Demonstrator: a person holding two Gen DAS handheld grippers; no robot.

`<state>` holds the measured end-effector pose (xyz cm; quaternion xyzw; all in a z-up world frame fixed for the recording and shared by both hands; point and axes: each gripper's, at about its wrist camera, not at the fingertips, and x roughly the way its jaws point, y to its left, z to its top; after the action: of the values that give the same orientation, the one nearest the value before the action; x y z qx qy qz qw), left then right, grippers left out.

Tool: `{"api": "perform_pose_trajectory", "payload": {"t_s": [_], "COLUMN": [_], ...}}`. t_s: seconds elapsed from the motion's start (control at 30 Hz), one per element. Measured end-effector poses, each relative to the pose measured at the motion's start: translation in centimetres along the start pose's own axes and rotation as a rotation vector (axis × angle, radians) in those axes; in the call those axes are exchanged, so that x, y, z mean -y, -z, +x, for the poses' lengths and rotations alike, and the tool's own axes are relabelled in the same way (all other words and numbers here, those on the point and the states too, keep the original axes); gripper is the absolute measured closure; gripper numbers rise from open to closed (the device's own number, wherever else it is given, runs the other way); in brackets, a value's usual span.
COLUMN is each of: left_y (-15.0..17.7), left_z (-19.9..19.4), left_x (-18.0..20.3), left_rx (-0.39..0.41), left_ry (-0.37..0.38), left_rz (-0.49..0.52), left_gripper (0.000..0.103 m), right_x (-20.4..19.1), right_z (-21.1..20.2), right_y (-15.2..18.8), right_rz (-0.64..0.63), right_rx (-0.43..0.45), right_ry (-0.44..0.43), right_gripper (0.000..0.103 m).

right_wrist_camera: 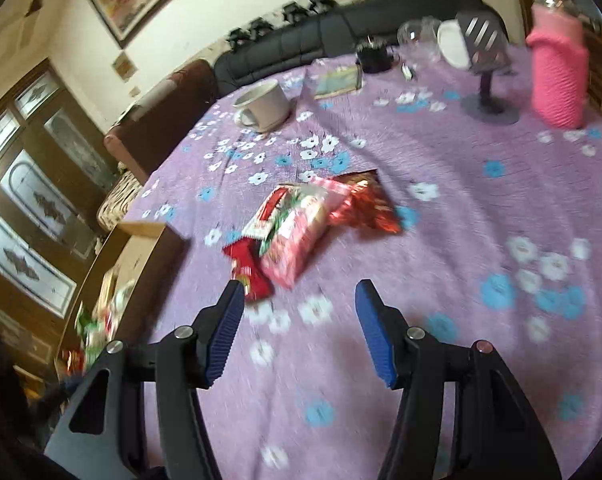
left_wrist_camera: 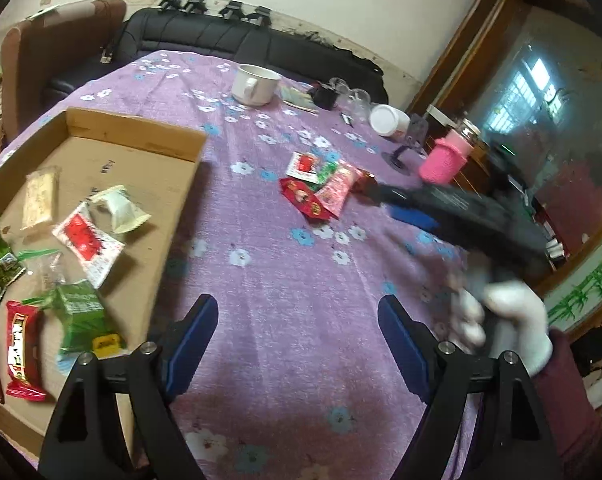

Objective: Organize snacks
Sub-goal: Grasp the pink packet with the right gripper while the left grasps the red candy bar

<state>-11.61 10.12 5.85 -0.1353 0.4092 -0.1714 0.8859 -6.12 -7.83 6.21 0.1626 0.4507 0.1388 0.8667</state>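
Cardboard box [left_wrist_camera: 101, 168], left of the left gripper [left_wrist_camera: 297, 344], already holds most snacks. Small pile of packets [right_wrist_camera: 301, 228] remains on the purple tabletop [right_wrist_camera: 441, 208], just ahead of the right gripper [right_wrist_camera: 299, 320]. Both jaws stand released, nothing between them.

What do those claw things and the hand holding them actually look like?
Each claw, left claw and right claw, is a black frame with triangular cut-outs and silver bolt heads, ending in two fingers faced with ribbed blue pads. The hand on the right one wears a white knit glove and a maroon sleeve.
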Motion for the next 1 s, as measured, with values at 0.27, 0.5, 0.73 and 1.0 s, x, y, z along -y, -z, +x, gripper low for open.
{"api": "perform_pose_trajectory", "payload": {"t_s": [0.27, 0.5, 0.73, 1.0], "left_y": [0.3, -0.4, -0.5, 1.1], "left_z": [0.1, 0.0, -2.2, -2.5], "left_x": [1.3, 3.1, 3.6, 1.8], "left_rx": [-0.03, -0.041, 0.033, 0.015], "left_ry": [0.065, 0.073, 0.111, 0.041], "left_rz": [0.026, 0.066, 0.007, -0.026], "left_gripper": [0.021, 0.021, 0.02, 0.02], "right_x": [-2.3, -2.2, 0.2, 1.8], "right_z": [6.0, 2.6, -4.4, -4.7], "right_y": [-1.8, 0.9, 3.6, 2.3], "right_rz": [-0.005, -0.111, -0.156, -0.047], "right_rx": [-0.066, -0.083, -0.036, 0.035], "right_ry": [0.117, 0.13, 0.074, -0.01], "right_gripper": [0.065, 0.103, 0.102, 0.067]}}
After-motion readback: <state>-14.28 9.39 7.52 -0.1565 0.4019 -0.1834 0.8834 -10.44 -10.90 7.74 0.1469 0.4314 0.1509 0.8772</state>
